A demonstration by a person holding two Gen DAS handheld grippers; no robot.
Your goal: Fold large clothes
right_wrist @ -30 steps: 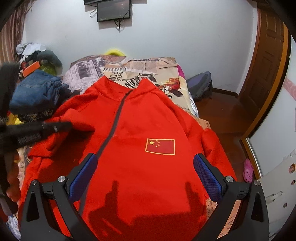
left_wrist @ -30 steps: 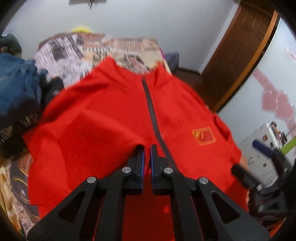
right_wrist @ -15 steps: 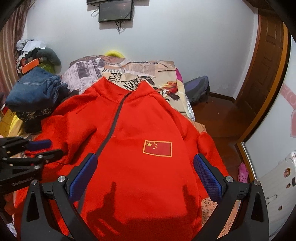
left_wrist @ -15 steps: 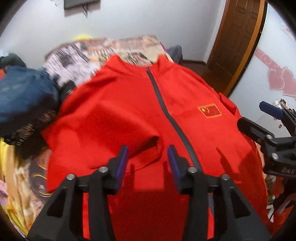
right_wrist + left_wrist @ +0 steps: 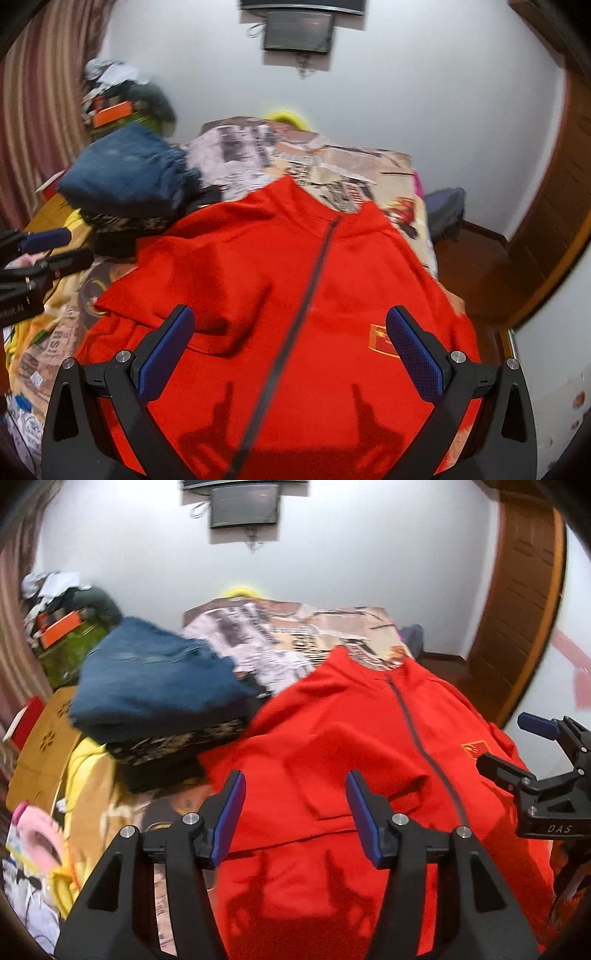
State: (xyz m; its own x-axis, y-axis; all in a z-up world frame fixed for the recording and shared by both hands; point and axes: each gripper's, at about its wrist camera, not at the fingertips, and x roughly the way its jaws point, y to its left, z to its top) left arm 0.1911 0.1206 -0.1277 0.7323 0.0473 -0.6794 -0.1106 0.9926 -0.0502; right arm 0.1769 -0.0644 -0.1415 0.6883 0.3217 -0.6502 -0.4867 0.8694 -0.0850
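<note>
Here there is one red jacket (image 5: 369, 746), and it lies flat on the bed (image 5: 295, 635), front side up, with its collar toward the far wall. One dark zipper (image 5: 295, 314) runs down its middle. One small flag patch (image 5: 473, 746) with yellow marks sits on the chest. One sleeve (image 5: 332, 775) is folded in across the front of the jacket, on the side near the pile. There are two grippers. The left gripper (image 5: 293, 814) hangs just above the folded sleeve, its two blue pads wide apart, and it holds nothing. The right gripper (image 5: 291, 354) hangs over the lower part of the jacket, its two blue pads spread even wider, one on each side of the zipper, and it holds nothing too. The bed has a cover with newspaper pictures on it. Beside the jacket sits one pile of clothes: blue jeans (image 5: 147, 686) on top, and something dark with a pattern (image 5: 177, 746) under them. One yellow cloth (image 5: 85, 764) pokes out below the pile. One pink thing (image 5: 35, 840) lies near the bed's edge, too blurry to name. One dark screen (image 5: 297, 31) hangs high on the white wall. One brown wooden door (image 5: 517, 609) stands at the side.
</note>
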